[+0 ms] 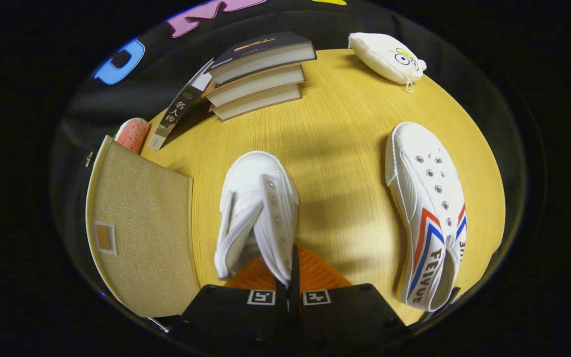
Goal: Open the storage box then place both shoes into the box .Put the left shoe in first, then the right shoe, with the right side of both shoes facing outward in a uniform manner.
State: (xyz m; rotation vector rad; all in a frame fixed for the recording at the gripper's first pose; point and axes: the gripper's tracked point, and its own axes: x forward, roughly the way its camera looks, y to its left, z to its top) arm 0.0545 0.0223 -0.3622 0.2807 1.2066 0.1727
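My gripper (pixel 293 260) is shut on the eyelet edge of a white canvas shoe (pixel 256 208), whose toe points away from me. It looks raised a little over the wooden table (pixel 335 139), with a shadow beneath it. The second white shoe (pixel 427 208), with red and blue stripes on its side, lies on the table to the right of the fingers, toe away. The beige fabric storage box (pixel 142 228) stands to the left of the held shoe, and its lid looks closed.
A stack of three books (pixel 260 74) lies beyond the held shoe, with another book (pixel 176 116) leaning beside it. A white plush pouch (pixel 387 57) sits at the far right of the table. A pink object (pixel 133 134) pokes out behind the box.
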